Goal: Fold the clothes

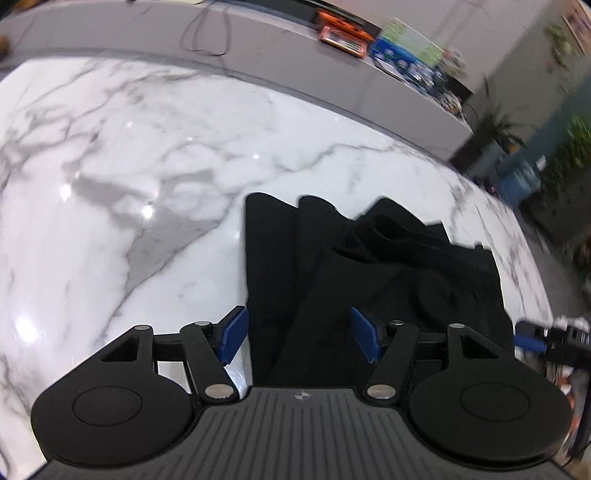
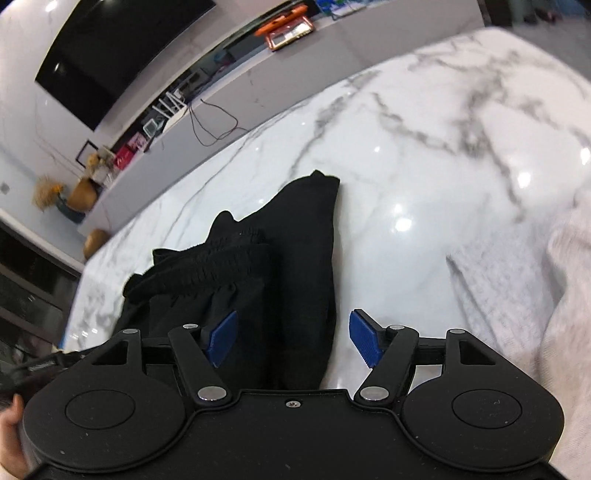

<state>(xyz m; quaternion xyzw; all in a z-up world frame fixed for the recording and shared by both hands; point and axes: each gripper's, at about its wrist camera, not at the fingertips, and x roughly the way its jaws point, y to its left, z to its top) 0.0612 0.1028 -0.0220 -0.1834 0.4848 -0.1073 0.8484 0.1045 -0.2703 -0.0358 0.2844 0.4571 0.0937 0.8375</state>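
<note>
Black shorts (image 1: 369,266) lie crumpled on the white marble table (image 1: 129,177), the gathered elastic waistband (image 2: 207,262) bunched up on top of the heap and one flatter panel reaching away from it across the marble. Over the near edge of the shorts, the left gripper (image 1: 299,338) hangs with its blue pads spread wide, cloth showing in the gap but not pinched. On the shorts' other side, the right gripper (image 2: 293,338) is likewise spread, holding nothing. Beside the shorts, toward the right gripper's outer side, rests a pale grey knit garment (image 2: 535,295). Beyond the shorts runs a grey counter (image 1: 258,48) with an orange tray (image 2: 288,26).
</note>
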